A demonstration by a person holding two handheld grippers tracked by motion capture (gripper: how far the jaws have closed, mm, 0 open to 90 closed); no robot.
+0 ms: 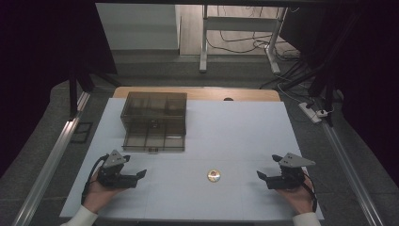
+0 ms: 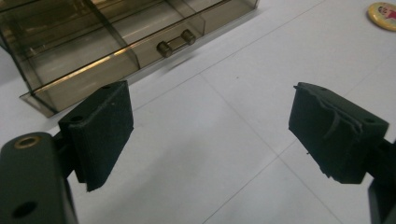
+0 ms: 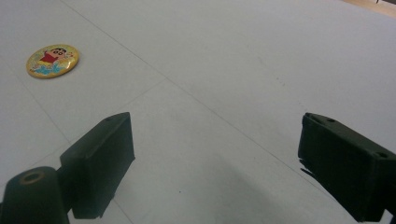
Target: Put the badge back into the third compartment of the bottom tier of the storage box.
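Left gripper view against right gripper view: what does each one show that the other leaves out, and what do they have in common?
The left gripper view alone has the smoky clear plastic drawer box, its drawer pulled out, with dividers and a small metal handle on the front. The right gripper view alone has a strip of bare wood past the far edge of the white sheet. Both share the round cartoon badge lying flat on the white table cover, and each looks along its own pair of black jaws, wide apart with nothing between them.
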